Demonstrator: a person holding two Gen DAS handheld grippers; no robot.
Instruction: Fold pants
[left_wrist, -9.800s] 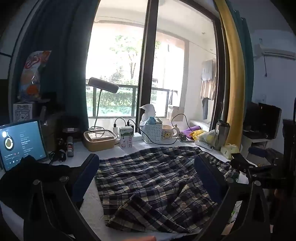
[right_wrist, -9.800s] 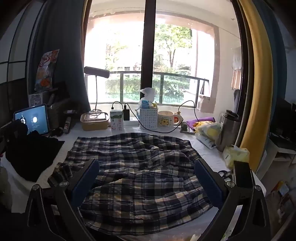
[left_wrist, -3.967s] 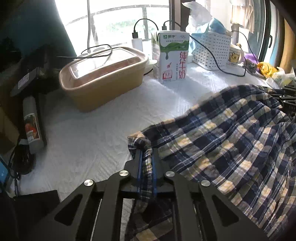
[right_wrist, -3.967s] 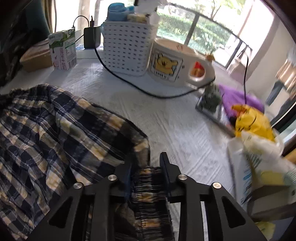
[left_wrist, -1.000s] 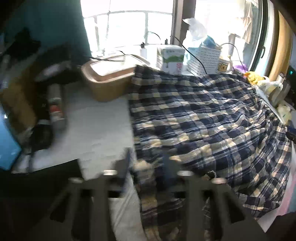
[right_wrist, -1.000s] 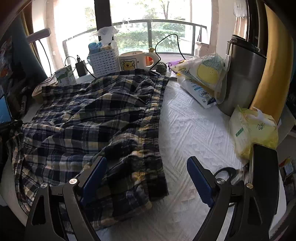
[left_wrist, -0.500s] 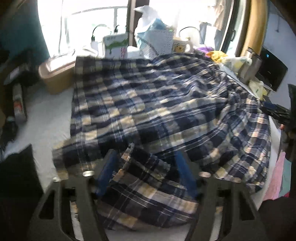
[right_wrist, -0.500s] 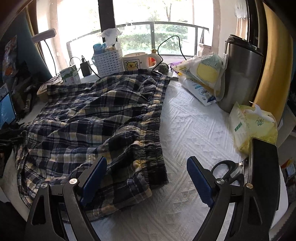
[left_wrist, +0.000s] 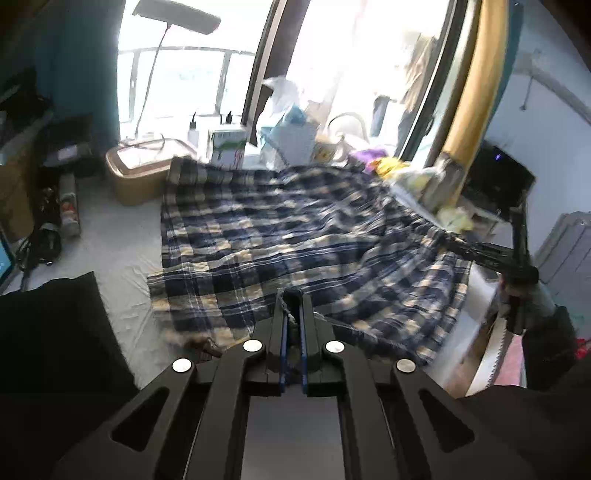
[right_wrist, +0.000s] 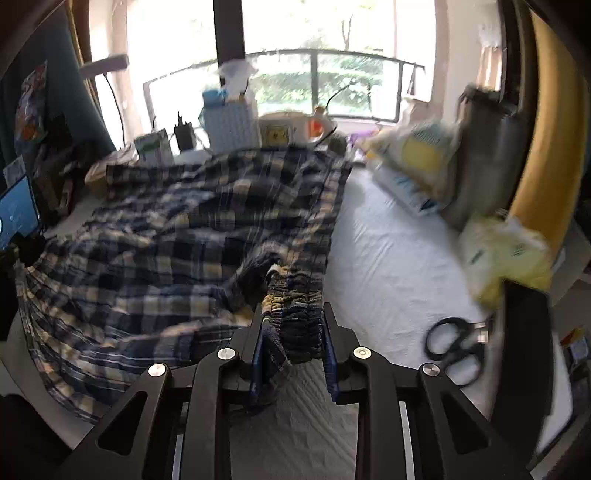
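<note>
Plaid pants (left_wrist: 295, 229) blur mid-table; left gripper (left_wrist: 292, 325) pinches a hem, right gripper (right_wrist: 293, 325), jaws just closing, clamps bunched waistband (right_wrist: 295, 306)

Bright room with a big window behind the table

The window (right_wrist: 325, 74) gives strong daylight, with green trees outside and a dark frame post (right_wrist: 228, 27) in its middle. Right of the window hangs a yellow curtain (right_wrist: 546, 147); left of it, a dark blue curtain (left_wrist: 85, 74). Below the window stands the white-covered table (right_wrist: 388, 251).
</note>
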